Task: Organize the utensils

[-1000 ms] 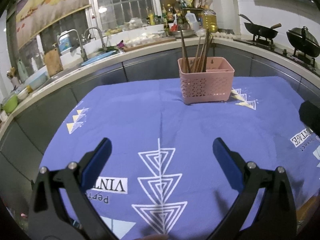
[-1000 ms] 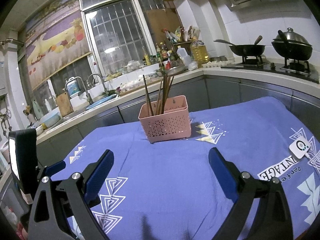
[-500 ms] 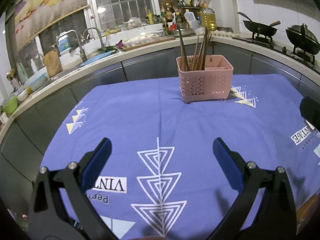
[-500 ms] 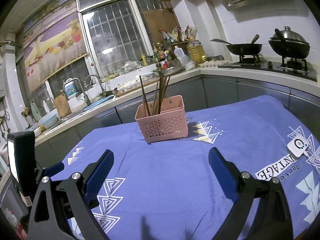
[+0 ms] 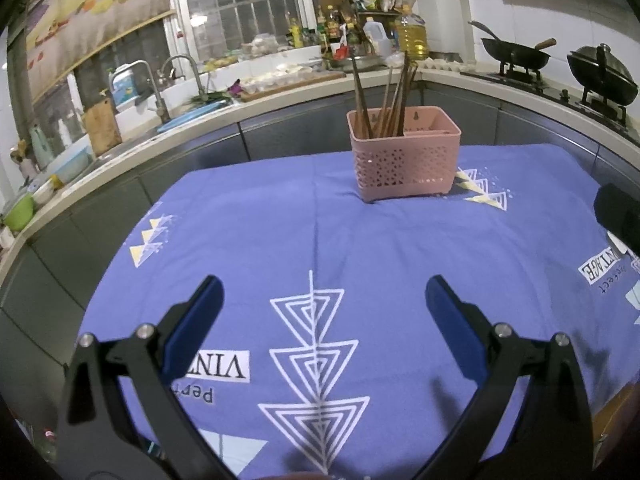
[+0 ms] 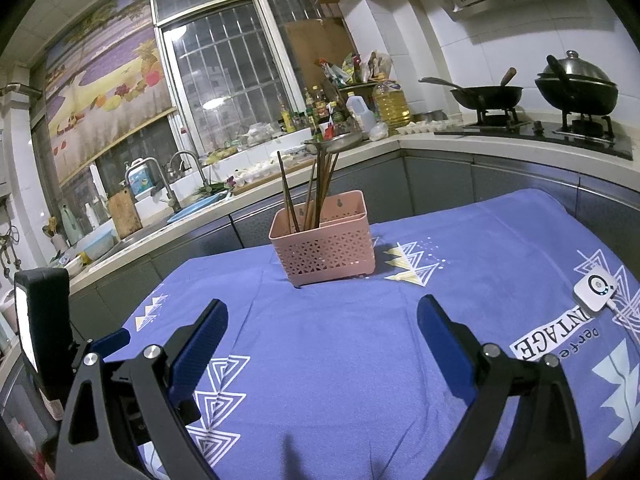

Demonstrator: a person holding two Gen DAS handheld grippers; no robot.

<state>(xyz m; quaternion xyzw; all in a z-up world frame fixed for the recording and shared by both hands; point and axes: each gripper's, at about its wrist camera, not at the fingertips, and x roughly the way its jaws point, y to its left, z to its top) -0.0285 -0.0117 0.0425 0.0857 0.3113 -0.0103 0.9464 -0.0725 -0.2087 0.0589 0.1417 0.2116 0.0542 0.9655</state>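
Note:
A pink perforated utensil basket (image 5: 404, 156) stands at the far side of the blue-clothed table (image 5: 280, 232). Several brown chopsticks (image 5: 384, 100) stand upright in its left compartment; its right compartment looks empty. It also shows in the right wrist view (image 6: 324, 240), with the chopsticks (image 6: 312, 192). My left gripper (image 5: 320, 300) is open and empty, low over the cloth near the front. My right gripper (image 6: 320, 320) is open and empty, also well short of the basket. The left gripper's body shows at the left edge of the right wrist view (image 6: 44, 328).
A small white device with a cable (image 6: 594, 288) lies on the cloth at the right. Behind the table runs a counter with a sink and taps (image 5: 160, 92), bottles (image 5: 412, 36), a wok (image 5: 516, 52) and a lidded pot (image 5: 604, 76) on the stove.
Both views have tilted up slightly, so the basket sits a little lower in each frame. Both grippers stay open and empty.

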